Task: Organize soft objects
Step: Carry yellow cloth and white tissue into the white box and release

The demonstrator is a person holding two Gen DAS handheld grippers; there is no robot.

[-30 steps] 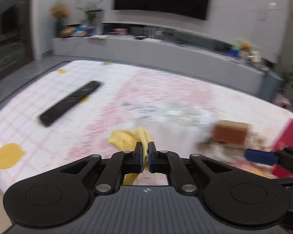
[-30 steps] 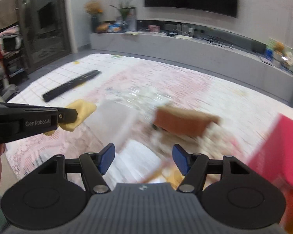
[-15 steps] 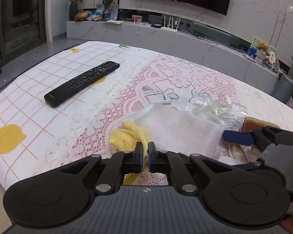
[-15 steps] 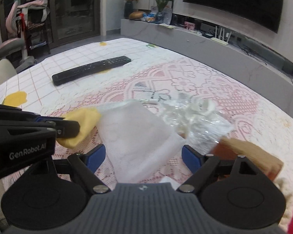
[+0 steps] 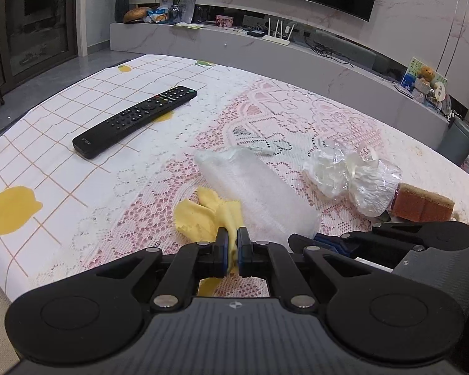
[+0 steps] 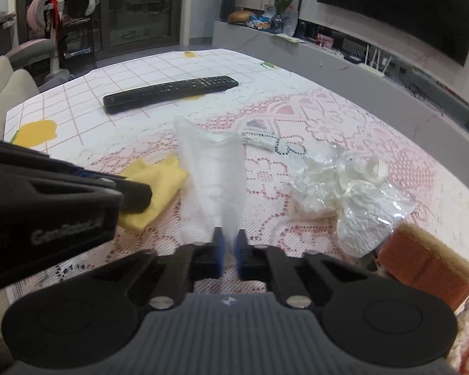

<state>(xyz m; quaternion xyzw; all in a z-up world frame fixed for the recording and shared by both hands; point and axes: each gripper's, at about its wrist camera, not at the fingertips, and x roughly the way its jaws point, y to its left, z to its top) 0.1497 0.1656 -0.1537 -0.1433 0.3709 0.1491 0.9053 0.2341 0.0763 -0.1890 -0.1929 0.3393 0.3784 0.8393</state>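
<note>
1. Your right gripper [image 6: 229, 251] had just closed, pinching the near end of the white foam pouch [image 6: 212, 181], whose long axis ran straight ahead of the claw.
2. Your left gripper [image 5: 232, 251], just left, pinched the yellow cloth [image 5: 209, 215].
3. Crumpled plastic wrap [image 6: 344, 193] and a sponge [image 6: 422, 262] lay right; the remote control [image 6: 170, 92] lay beyond, well clear.

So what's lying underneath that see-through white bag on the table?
Under the white bag shows the pink lace tablecloth; beside it, the yellow cloth meets the bag's edge, and whether any tucks under is hidden.
</note>
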